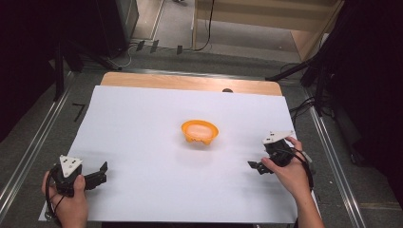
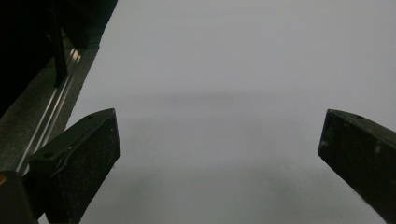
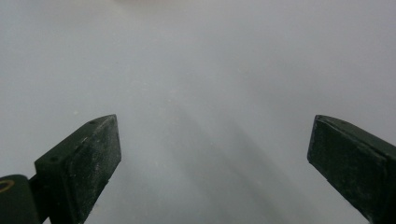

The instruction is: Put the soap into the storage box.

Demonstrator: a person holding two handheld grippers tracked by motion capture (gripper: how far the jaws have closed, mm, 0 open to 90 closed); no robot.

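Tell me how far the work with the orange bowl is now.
The orange bowl stands upright mid-sheet on the white sheet, apart from both tongs. Left tongs and right tongs are open with nothing between the jaws. In hand: nothing. Whether any step remains cannot be told.

— Left gripper [image 1: 97,175]: black body, grey three-cornered plate on top, dotted with small dark holes. Same on the right?

— Same build on the right gripper [image 1: 256,166]: black housing, pale triangular plate, thin black cable looping past the wrist.

— Jaws up close?

— Blocky, matte black, flat-faced, speckled with pale dust; a small round hole near each tip. Brass-coloured ring at the lower left corner.

— Sleeves?

— None visible; bare forearms.
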